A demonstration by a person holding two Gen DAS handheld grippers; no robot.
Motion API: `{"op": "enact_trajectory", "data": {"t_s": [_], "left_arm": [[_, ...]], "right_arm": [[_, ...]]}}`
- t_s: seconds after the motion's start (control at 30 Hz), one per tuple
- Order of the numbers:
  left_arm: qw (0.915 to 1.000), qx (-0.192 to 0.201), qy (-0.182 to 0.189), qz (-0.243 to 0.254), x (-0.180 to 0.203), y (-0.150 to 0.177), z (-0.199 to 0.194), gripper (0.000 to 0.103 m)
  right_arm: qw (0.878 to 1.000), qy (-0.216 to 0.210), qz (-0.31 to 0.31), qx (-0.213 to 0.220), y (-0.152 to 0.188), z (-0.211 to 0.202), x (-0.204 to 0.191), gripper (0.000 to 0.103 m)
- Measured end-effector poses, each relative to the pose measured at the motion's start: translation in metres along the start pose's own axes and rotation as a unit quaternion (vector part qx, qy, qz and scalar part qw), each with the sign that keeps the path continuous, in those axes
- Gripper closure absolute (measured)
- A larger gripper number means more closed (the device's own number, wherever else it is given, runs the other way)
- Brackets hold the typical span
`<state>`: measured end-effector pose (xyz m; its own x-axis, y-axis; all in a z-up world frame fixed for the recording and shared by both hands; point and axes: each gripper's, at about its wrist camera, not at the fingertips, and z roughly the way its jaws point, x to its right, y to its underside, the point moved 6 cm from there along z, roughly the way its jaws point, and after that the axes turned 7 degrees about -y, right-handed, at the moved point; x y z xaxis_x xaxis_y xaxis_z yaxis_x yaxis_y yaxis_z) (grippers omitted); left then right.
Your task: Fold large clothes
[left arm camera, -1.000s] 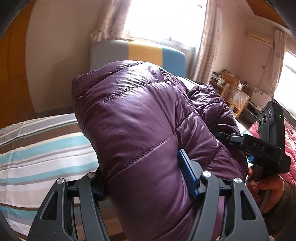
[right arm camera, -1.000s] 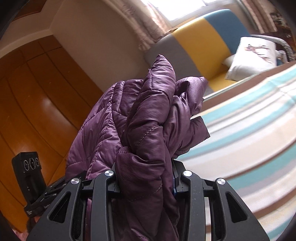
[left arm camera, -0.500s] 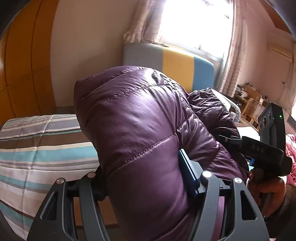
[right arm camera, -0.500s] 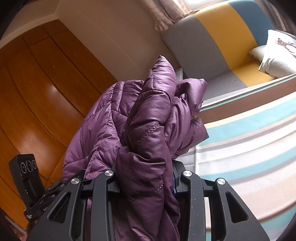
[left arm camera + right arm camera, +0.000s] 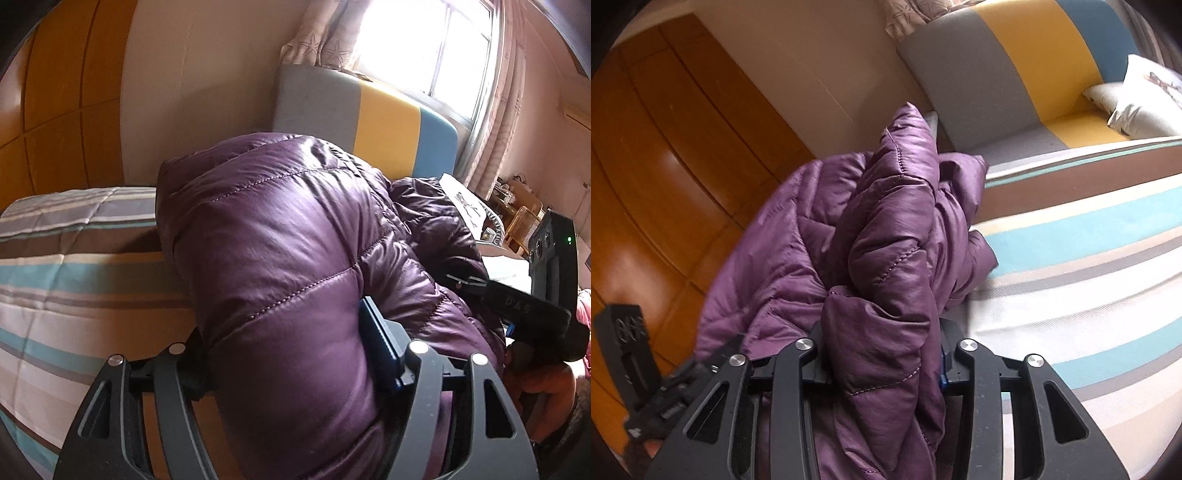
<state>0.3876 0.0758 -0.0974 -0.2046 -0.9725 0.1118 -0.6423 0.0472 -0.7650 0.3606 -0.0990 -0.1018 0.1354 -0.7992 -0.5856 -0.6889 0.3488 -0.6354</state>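
A bulky purple quilted jacket [image 5: 277, 240] fills the left wrist view, bunched thickly between the fingers of my left gripper [image 5: 288, 350]. Those jaws are opening, and the blue pad [image 5: 376, 343] still presses into the fabric. In the right wrist view another bundle of the same jacket [image 5: 886, 240] stands up between the fingers of my right gripper [image 5: 884, 350], whose jaws are also opening with the folds still squeezed between them. The jacket hangs just over the striped bed cover [image 5: 1089, 277]. The fingertips of both grippers are hidden by fabric.
The striped bed [image 5: 74, 277] lies below and left in the left view. A grey, yellow and blue headboard [image 5: 369, 110] stands under a bright window. A white pillow [image 5: 1145, 99] rests by it. Orange wooden wardrobe doors [image 5: 665, 166] line the side. A hand [image 5: 539, 384] holds the other gripper.
Both grippers have come down and across toward the bed with the jacket in them. The bed cover and headboard now sit larger and nearer in both views. The jacket keeps its bunched shape.
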Motion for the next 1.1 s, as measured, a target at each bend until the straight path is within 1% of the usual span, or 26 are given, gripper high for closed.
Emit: {"op": "enact_trajectory", "data": {"t_s": [0.07,0.2,0.23,0.3,0.37,0.4,0.43,0.6,0.7,0.73,0.77,0.83,0.93,0.97,1.1], "left_arm": [[1.0000,0.004,-0.003,-0.004,0.001,0.006,0.005,0.031],[0.9997,-0.004,0.004,-0.022,-0.006,0.009,0.010,0.025],[0.9997,-0.005,0.000,-0.024,-0.005,0.008,0.010,0.023],[0.9998,-0.005,-0.008,-0.019,-0.005,0.005,0.008,0.021],[0.9995,-0.001,-0.027,-0.015,-0.003,0.004,0.000,0.016],[0.9992,0.001,-0.036,-0.016,-0.002,0.004,-0.005,0.012],[0.9991,0.005,-0.040,-0.017,-0.001,0.005,-0.011,0.011],[0.9988,0.022,-0.039,-0.020,0.003,0.020,-0.044,0.010],[0.9983,0.022,-0.051,-0.020,0.006,0.029,-0.051,0.010],[0.9981,0.019,-0.056,-0.018,0.006,0.032,-0.051,0.009],[0.9975,0.013,-0.068,-0.013,0.006,0.035,-0.048,0.009],[0.9970,-0.004,-0.077,-0.004,0.003,0.040,-0.040,0.009],[0.9955,-0.026,-0.090,0.010,0.001,0.045,-0.026,0.009],[0.9951,-0.033,-0.093,0.011,0.000,0.046,-0.021,0.009],[0.9950,-0.042,-0.090,-0.001,-0.003,0.046,-0.017,0.009]], "right_arm": [[1.000,-0.006,0.021,0.000,0.000,0.001,0.003,0.060],[0.999,-0.006,0.032,-0.004,-0.001,0.005,0.006,0.056],[0.999,-0.004,0.034,-0.006,-0.001,0.009,0.008,0.054],[1.000,0.006,0.029,-0.007,-0.005,0.009,0.008,0.052],[1.000,0.028,0.008,-0.004,-0.005,-0.001,0.001,0.047],[0.999,0.037,-0.002,-0.002,-0.006,-0.007,-0.005,0.045],[0.999,0.037,-0.005,-0.001,-0.006,-0.011,-0.008,0.045],[0.999,0.047,-0.018,0.016,0.003,-0.042,-0.020,0.045],[0.998,0.062,-0.027,0.012,0.013,-0.050,-0.022,0.045],[0.997,0.070,-0.031,0.009,0.016,-0.052,-0.022,0.045],[0.996,0.080,-0.036,0.006,0.019,-0.051,-0.021,0.045],[0.992,0.112,-0.051,-0.011,0.025,-0.044,-0.011,0.040],[0.989,0.129,-0.071,-0.027,0.033,-0.034,-0.010,0.040],[0.989,0.130,-0.063,-0.033,0.034,-0.031,-0.007,0.040],[0.988,0.137,-0.061,-0.035,0.033,-0.029,-0.005,0.040]]}}
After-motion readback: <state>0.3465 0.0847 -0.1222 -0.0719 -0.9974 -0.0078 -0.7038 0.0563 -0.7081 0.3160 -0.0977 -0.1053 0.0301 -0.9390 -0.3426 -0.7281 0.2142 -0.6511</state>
